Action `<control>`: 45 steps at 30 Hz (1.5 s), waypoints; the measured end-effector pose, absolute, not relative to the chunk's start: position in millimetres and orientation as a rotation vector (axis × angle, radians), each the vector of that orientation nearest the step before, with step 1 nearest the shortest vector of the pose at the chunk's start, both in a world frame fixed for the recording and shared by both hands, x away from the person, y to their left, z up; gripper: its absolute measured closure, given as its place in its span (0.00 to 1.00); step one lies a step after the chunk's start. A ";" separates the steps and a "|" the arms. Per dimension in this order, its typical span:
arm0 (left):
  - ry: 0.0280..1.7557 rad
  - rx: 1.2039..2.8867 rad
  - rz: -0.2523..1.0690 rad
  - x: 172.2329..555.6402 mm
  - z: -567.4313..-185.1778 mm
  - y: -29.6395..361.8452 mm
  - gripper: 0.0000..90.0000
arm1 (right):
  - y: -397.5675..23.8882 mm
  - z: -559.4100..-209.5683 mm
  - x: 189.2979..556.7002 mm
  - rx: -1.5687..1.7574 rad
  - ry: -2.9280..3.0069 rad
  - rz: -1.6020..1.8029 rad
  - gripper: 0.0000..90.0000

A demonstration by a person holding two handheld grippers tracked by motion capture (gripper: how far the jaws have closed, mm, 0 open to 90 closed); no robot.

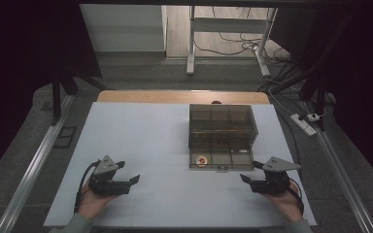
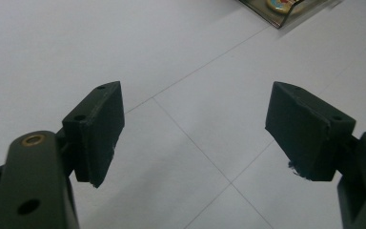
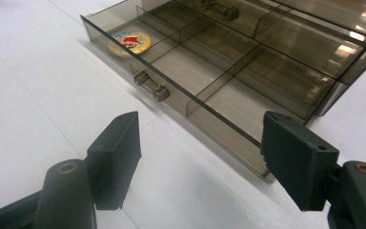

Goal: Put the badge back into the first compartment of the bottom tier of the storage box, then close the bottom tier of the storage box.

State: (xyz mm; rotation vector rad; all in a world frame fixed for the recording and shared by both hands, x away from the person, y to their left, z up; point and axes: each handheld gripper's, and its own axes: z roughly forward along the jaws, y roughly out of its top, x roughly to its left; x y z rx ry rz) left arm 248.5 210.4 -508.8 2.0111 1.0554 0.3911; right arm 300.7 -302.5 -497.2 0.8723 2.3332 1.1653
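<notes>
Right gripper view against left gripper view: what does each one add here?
The right gripper view adds the pulled-out drawer with its dividers and front handle, and the right gripper with its jaws apart and nothing between them. The left gripper view adds the left gripper, open too, over thin seams in the white table cover. Both show that cover and the round badge in the drawer's end compartment, cropped in the left gripper view.

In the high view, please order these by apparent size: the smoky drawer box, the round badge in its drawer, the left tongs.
1. Smoky drawer box, clearly largest.
2. Left tongs, much smaller.
3. Round badge, smallest, in the open drawer's left compartment.
</notes>
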 end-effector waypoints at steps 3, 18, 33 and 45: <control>1.056 2.017 0.386 248.9 -509.6 209.9 0.24 | -299.1 -496.3 300.0 0.864 2.334 1.176 0.34; 1.053 2.035 0.374 250.6 -512.0 208.4 0.24 | -281.6 -491.5 295.4 0.810 2.366 1.223 0.54; 1.056 2.041 0.367 251.3 -512.5 207.7 0.24 | -268.9 -491.9 294.4 0.777 2.405 1.162 1.00; 1.077 2.056 0.352 253.6 -514.5 206.8 0.20 | -255.9 -500.6 300.9 0.788 2.428 1.127 1.00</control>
